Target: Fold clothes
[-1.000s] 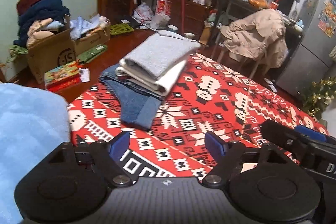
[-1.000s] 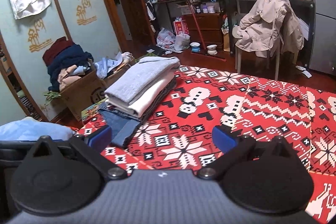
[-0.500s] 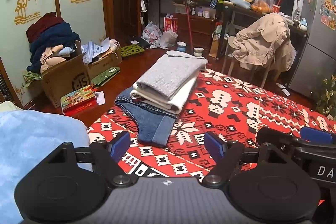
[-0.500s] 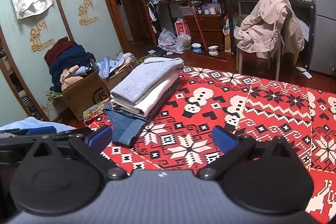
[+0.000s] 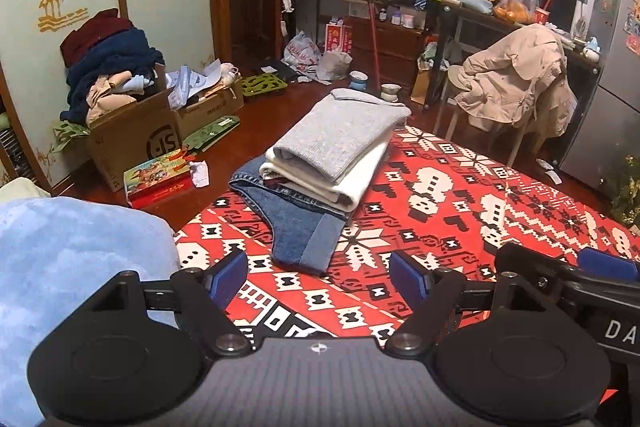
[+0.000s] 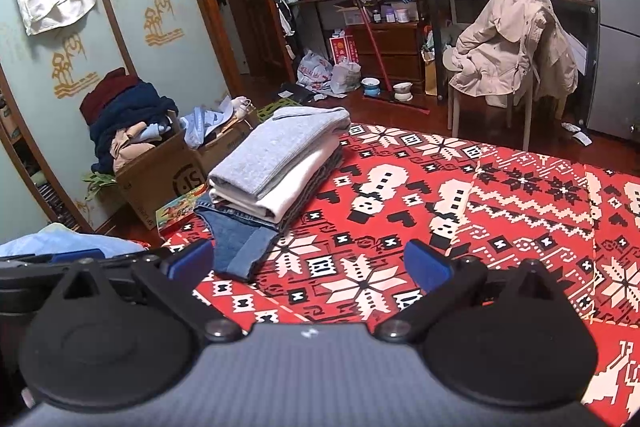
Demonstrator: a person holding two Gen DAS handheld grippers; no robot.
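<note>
From the left wrist, the left gripper stood spread wide with nothing between its blue pads; one stack of three folded garments lay near the red patterned blanket's far edge: grey sweater over cream top over jeans; a light-blue cloth bulked at left (unfolded). From the right wrist, the right gripper gaped equally empty; the same stack sat at left; only here the blanket's right expanse showed.

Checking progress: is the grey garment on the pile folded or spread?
Folded: the grey garment lies as a neat rectangle, rounded fold edge showing.
</note>
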